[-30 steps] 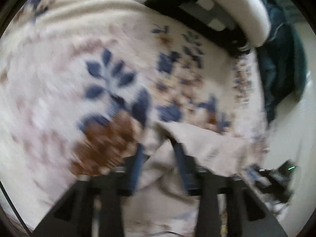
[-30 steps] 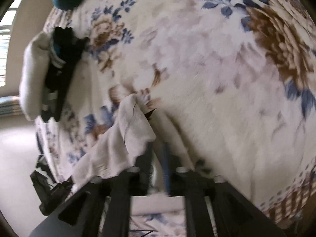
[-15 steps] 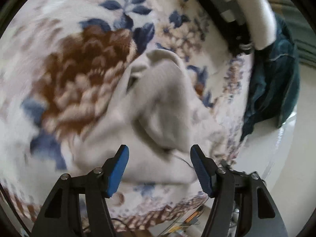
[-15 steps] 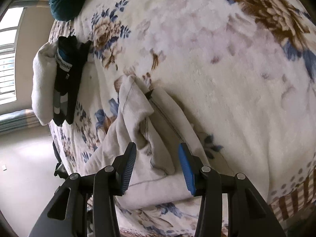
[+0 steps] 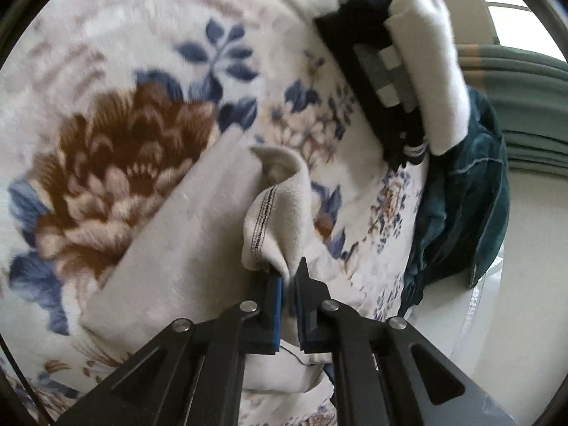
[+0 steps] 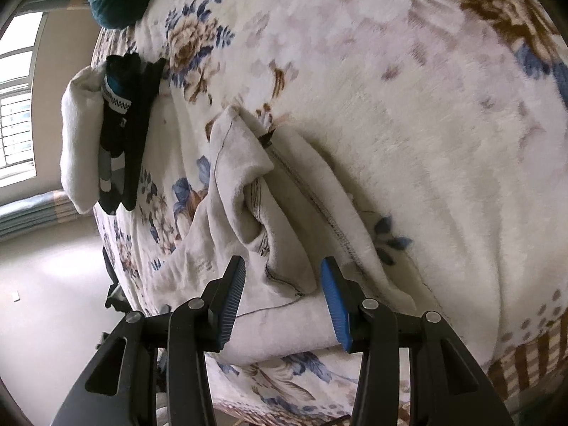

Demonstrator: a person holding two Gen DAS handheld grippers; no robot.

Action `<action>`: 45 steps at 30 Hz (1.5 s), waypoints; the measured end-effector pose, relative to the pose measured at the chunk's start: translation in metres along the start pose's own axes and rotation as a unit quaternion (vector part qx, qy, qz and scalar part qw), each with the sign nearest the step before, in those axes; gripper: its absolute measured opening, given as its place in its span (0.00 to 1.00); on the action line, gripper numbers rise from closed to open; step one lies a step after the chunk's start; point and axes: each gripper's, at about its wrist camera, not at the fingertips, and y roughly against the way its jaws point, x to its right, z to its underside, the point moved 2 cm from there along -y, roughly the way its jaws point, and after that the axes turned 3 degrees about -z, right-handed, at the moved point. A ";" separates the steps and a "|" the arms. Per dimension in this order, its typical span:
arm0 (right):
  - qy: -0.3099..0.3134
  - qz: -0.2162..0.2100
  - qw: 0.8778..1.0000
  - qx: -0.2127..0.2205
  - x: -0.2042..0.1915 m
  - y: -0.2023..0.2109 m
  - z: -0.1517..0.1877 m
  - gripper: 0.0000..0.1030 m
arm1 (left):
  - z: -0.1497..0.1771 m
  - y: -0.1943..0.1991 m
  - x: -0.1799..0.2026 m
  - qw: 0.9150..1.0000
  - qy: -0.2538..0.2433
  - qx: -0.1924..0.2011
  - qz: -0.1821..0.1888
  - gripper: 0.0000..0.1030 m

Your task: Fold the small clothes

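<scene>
A small cream fleece garment [image 5: 184,234] lies crumpled on the flowered blanket [image 5: 106,71]. My left gripper [image 5: 290,277] is shut on a raised fold of the garment with a dark stitched hem. In the right wrist view the same garment [image 6: 284,213] lies bunched near the bed's front edge. My right gripper [image 6: 282,277] is open, its blue pads on either side of a fold, not gripping it.
A stack of folded clothes, white [image 5: 433,71] over black [image 5: 372,81], sits further back on the bed; it also shows in the right wrist view [image 6: 106,135]. A dark teal garment [image 5: 461,213] hangs off the bed edge. The floor [image 6: 46,301] lies beyond.
Both grippers let go of the garment and opened half a second ago. My left gripper has now shut on a fold again. My right gripper stays open and has moved closer.
</scene>
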 end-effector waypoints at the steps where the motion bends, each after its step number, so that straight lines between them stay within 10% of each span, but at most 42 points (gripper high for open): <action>1: 0.003 0.002 1.000 -0.002 -0.001 -0.003 0.001 0.45 | 0.000 0.007 -0.002 1.000 -0.003 0.001 -0.002 0.04; 5: 0.031 0.015 0.999 -0.010 -0.015 -0.009 0.010 0.11 | -0.003 0.027 -0.015 1.000 -0.013 0.002 -0.016 0.04; 10: 0.067 0.002 0.998 0.003 -0.040 0.008 0.028 0.07 | -0.005 0.036 -0.025 0.998 -0.045 -0.007 -0.049 0.04; 14: 0.032 -0.008 0.999 -0.006 -0.029 0.013 0.027 0.06 | -0.002 0.027 -0.018 0.992 -0.103 -0.005 -0.078 0.04; 18: 0.025 0.101 0.994 -0.017 0.000 0.005 0.018 0.06 | -0.001 0.006 -0.022 0.984 -0.143 -0.019 -0.108 0.06; 21: 0.016 0.102 0.994 -0.043 0.010 0.002 0.013 0.06 | -0.003 0.001 -0.026 0.983 -0.138 -0.050 -0.112 0.11; 26: 0.066 0.121 0.990 -0.002 -0.015 0.028 0.005 0.29 | -0.003 0.029 -0.021 0.973 -0.163 -0.046 -0.155 0.54; 32: 0.143 0.029 0.988 0.053 -0.087 0.039 -0.016 0.37 | -0.015 0.031 0.042 0.959 -0.245 0.006 -0.142 0.54; 36: 0.149 -0.029 0.988 0.005 -0.110 -0.005 -0.033 0.37 | -0.030 -0.014 0.073 0.954 -0.277 -0.003 -0.111 0.54; 45: 0.039 0.083 0.996 0.020 -0.021 -0.025 -0.042 0.37 | -0.072 -0.073 0.015 0.969 -0.201 -0.044 -0.140 0.54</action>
